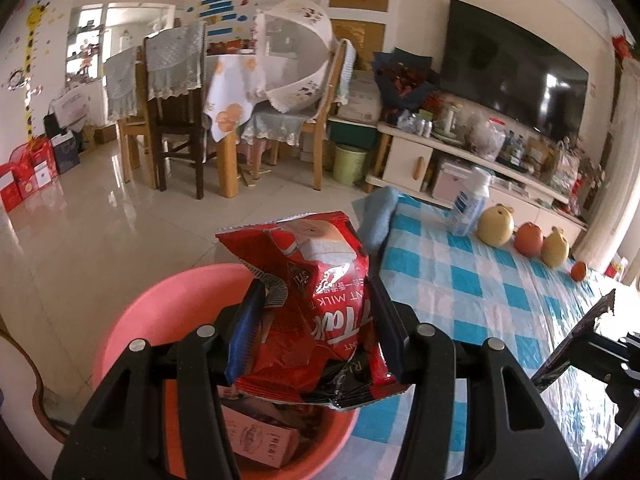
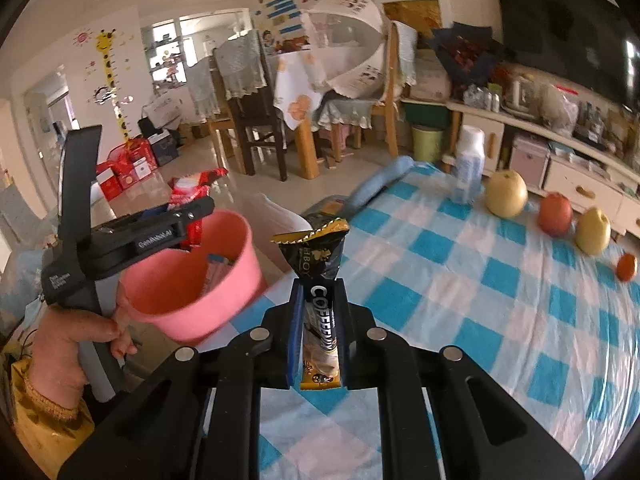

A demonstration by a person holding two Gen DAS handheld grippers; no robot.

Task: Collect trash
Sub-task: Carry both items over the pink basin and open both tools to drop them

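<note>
L gripper: clamped on red snack bag, above pink basin.
R gripper: pinching coffee sachet upright.
R view only: hand at 9 o'clock.

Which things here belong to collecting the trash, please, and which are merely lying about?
Job: red wrapper in the left gripper; coffee sachet in the right gripper; pink basin.

Lying about: pears, apple, orange, bottle, blue cloth.
</note>
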